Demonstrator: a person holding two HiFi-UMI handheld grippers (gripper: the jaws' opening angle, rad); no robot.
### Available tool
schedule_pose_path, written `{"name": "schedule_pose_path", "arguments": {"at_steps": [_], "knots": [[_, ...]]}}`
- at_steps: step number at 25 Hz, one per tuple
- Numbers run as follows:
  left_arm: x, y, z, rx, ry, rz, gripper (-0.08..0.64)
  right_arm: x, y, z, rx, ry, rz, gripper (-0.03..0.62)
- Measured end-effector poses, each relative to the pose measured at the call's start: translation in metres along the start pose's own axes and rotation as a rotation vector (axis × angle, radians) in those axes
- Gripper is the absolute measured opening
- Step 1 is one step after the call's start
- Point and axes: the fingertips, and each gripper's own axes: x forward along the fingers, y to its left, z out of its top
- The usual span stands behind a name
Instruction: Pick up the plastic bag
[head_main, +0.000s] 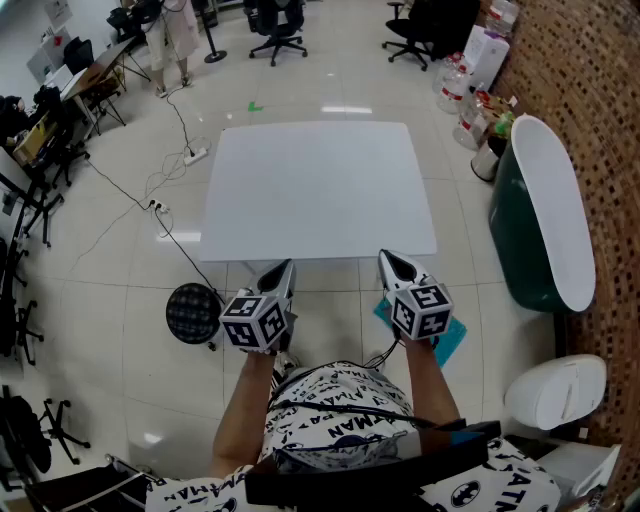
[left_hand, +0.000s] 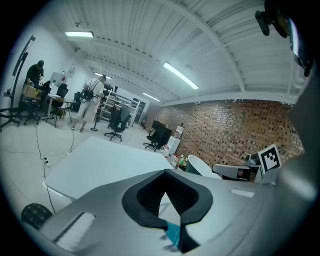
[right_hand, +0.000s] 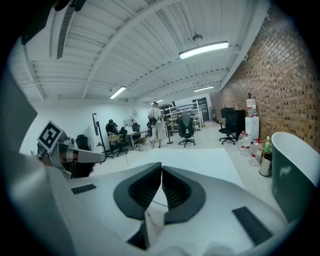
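Ahead of the person stands the white table (head_main: 320, 190), with no bag on it. At its near edge hover the left gripper (head_main: 283, 272) and the right gripper (head_main: 392, 262), each with jaws closed tip to tip on nothing. The plastic bag (head_main: 455, 338) is probably the teal sheet on the floor beneath the right gripper, below and behind its tips. Its long axis is hidden.

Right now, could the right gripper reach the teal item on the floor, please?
Probably yes: the teal item lies below the right gripper, clear of the table; its shut jaws must open first.
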Motion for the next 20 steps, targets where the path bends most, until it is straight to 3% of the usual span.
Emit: {"name": "schedule_pose_path", "arguments": {"at_steps": [11, 20], "knots": [[0.010, -0.011, -0.001, 0.016, 0.031, -0.035, 0.000, 0.001, 0.006, 0.003, -0.005, 0.006, 0.020, 0.020], [0.030, -0.034, -0.009, 0.044, 0.089, -0.096, 0.000, -0.006, -0.011, -0.001, 0.020, -0.019, -0.026, 0.046]]}}
